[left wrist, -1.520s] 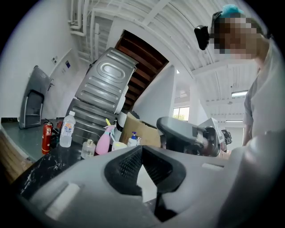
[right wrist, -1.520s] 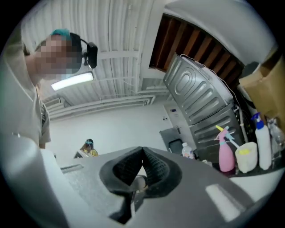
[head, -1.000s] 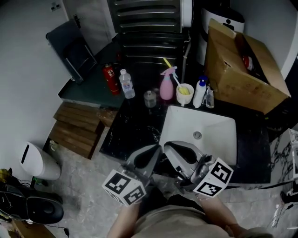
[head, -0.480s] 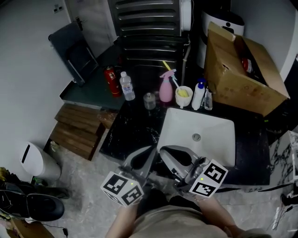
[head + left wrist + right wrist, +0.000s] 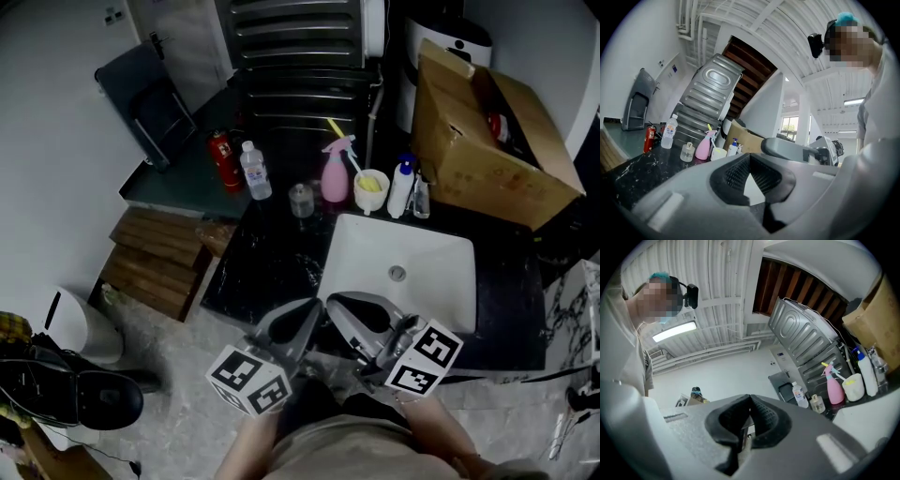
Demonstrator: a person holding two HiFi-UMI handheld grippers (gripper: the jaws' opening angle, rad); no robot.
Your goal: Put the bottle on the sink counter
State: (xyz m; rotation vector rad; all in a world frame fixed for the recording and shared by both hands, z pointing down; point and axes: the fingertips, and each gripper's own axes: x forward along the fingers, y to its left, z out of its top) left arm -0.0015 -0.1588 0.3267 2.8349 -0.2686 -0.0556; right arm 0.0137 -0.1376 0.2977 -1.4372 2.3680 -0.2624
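Observation:
A clear plastic bottle (image 5: pixel 254 171) with a white cap stands upright at the far left of the dark counter, next to a red extinguisher (image 5: pixel 222 159). It also shows in the left gripper view as the bottle (image 5: pixel 669 132) and in the right gripper view as the bottle (image 5: pixel 798 395). My left gripper (image 5: pixel 312 309) and right gripper (image 5: pixel 337 306) hang side by side near my body, over the counter's front edge by the white sink (image 5: pixel 441 298). Both are shut with nothing between the pads, far from the bottle. The left gripper (image 5: pixel 749 157) and right gripper (image 5: pixel 750 399) show closed pads.
Behind the sink stand a small glass jar (image 5: pixel 301 200), a pink spray bottle (image 5: pixel 335 173), a white cup (image 5: pixel 371 190) and a white bottle with a blue top (image 5: pixel 402 186). A cardboard box (image 5: pixel 487 131) sits at the back right. Wooden steps (image 5: pixel 155 260) lie left of the counter.
Both grippers have stayed in nearly the same place and remain shut. A dark shoe at the lower left of the head view has shifted.

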